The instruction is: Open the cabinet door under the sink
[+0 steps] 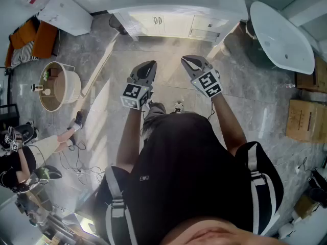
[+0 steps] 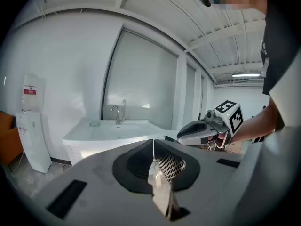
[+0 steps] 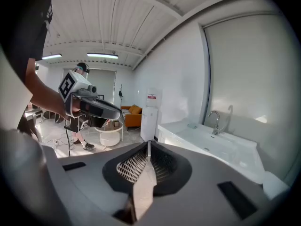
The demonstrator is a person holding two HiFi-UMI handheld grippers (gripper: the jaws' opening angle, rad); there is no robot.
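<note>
The white sink vanity stands ahead of me against the wall. Its cabinet doors with two small handles are closed, with drawers to their right. Both grippers are held in the air well short of it, touching nothing. My left gripper has its jaws pressed together and empty, as does my right gripper. In the left gripper view the basin and faucet lie beyond the shut left gripper. The right gripper view shows the sink past the shut right gripper.
A white bathtub is at the right, with cardboard boxes beside it. A white water dispenser stands left of the vanity. A round table and an orange sofa are at the left. Another person sits at lower left, cables on the floor.
</note>
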